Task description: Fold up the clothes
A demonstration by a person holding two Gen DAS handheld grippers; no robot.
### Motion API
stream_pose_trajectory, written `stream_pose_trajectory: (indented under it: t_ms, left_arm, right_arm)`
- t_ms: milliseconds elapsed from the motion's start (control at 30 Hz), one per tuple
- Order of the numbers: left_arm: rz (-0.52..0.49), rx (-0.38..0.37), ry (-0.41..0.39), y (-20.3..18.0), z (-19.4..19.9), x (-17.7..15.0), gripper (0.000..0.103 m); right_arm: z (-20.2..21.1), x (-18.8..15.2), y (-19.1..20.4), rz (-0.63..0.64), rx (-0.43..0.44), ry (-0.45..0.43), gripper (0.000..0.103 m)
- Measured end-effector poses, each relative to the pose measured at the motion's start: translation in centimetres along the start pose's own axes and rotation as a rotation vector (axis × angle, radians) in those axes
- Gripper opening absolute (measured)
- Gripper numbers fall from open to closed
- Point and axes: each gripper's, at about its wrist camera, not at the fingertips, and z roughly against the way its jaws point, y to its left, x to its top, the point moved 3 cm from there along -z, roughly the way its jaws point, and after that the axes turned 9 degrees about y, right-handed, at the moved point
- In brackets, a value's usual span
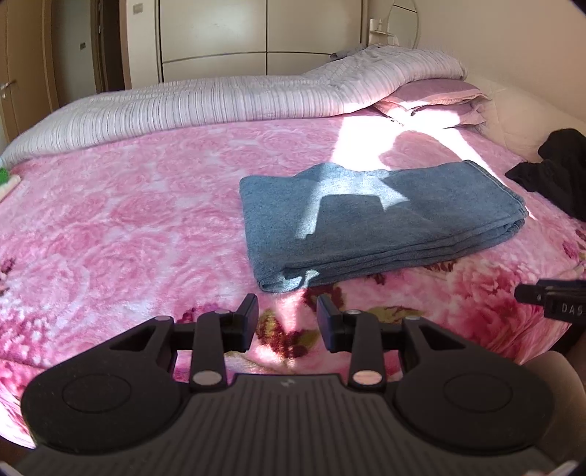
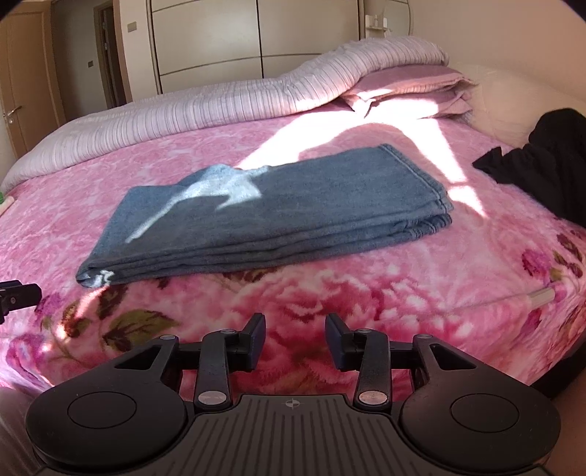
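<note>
A folded grey-blue towel [image 1: 381, 227] lies flat in several layers on the pink floral bedspread [image 1: 128, 227]. It also shows in the right wrist view [image 2: 271, 219]. My left gripper [image 1: 287, 322] is open and empty, held just short of the towel's near left corner. My right gripper [image 2: 295, 342] is open and empty, a little back from the towel's near edge. The right gripper's tip shows at the right edge of the left wrist view [image 1: 549, 296]. The left gripper's tip shows at the left edge of the right wrist view [image 2: 18, 293].
A black garment [image 1: 556, 168] lies crumpled at the bed's right side, also in the right wrist view [image 2: 542, 161]. A striped quilt [image 1: 201, 106] and pink pillows [image 1: 436, 99] lie at the far side. Wardrobe doors [image 1: 256, 33] stand behind.
</note>
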Motion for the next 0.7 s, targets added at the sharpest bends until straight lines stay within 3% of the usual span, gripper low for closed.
stream_pose_trajectory:
  t_ms: [200, 300, 433, 600, 700]
  left_arm:
    - [0.008, -0.039, 0.004, 0.7, -1.6, 0.3, 0.03]
    - [-0.004, -0.061, -0.009, 0.9, -2.5, 1.3, 0.023]
    - [-0.04, -0.079, -0.039, 0.8, -4.0, 3.0, 0.023]
    - [-0.096, -0.116, -0.052, 1.3, -7.7, 4.9, 0.023]
    - [-0.143, -0.154, -0.01, 1.9, -11.3, 5.0, 0.023]
  right_arm:
    - [-1.6, 0.5, -1.5, -0.019, -0.014, 0.004, 0.04]
    - [-2.5, 1.8, -2.0, -0.009, -0.029, -0.016, 0.04]
    - [-3.6, 4.1, -2.5, -0.005, -0.042, -0.063, 0.04]
    - [-5.5, 7.4, -3.0, -0.042, -0.068, -0.15, 0.04]
    - [-8.0, 8.4, -3.5, -0.079, -0.103, -0.155, 0.04]
